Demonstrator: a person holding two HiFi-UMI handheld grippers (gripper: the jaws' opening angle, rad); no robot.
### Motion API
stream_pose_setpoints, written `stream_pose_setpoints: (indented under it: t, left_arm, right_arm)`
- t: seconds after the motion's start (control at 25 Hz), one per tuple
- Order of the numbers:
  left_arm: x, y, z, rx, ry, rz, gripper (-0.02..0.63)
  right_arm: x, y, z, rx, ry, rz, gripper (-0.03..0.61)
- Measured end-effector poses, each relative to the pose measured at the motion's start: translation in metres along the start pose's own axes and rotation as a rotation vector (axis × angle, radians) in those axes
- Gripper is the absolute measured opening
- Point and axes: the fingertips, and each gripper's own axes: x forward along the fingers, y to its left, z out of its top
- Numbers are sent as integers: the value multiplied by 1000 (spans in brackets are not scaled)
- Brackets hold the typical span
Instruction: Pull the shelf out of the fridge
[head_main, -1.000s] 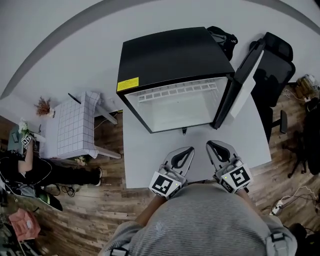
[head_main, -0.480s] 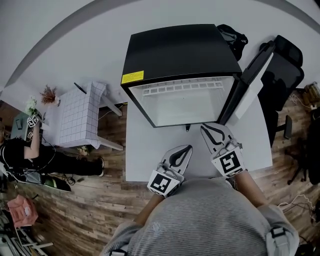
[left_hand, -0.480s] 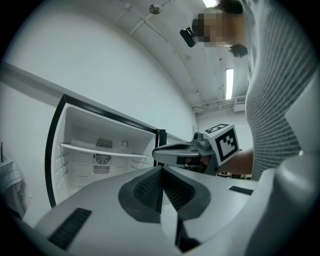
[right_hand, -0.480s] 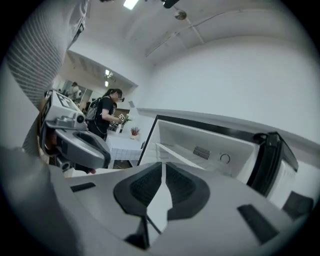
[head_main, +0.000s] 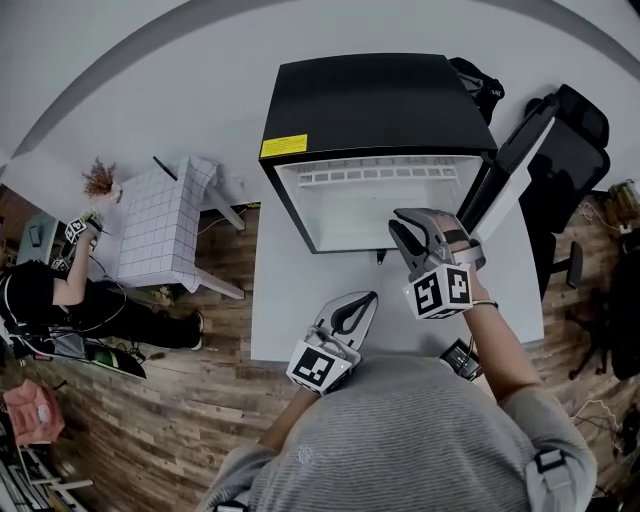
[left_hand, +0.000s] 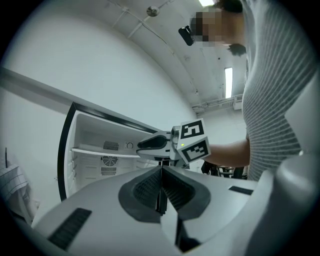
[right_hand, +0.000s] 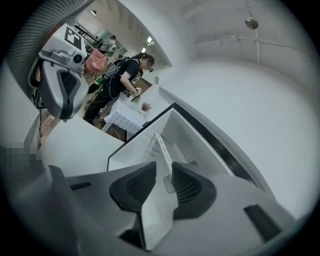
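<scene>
Right gripper view: right gripper (right_hand: 164, 172), jaws just opening to a narrow gap, empty, lined up with shelf (right_hand: 161, 145), which sits inside open fridge (head_main: 370, 100). Left gripper (left_hand: 161, 192) closed, idle, nearer. Recommended: widen, straddle shelf's near edge, clamp, draw out level.

Open fridge (head_main: 370, 100) front clear; door (head_main: 515, 160) swung right; shelf (head_main: 365, 175) spans inside.

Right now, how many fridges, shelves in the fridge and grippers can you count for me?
Fridge: 1
Shelf inside it: 1
Grippers: 2, the left gripper shut, and the right gripper, whose jaws have just been opening with nothing between them
Total: 4
</scene>
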Motion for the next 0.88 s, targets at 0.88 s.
stream_pose_setpoints:
  t: [0.88]
  left_arm:
    - [-34, 23, 10, 49, -28, -3, 12]
  right_arm:
    - [117, -22, -45, -493, 312, -164, 146]
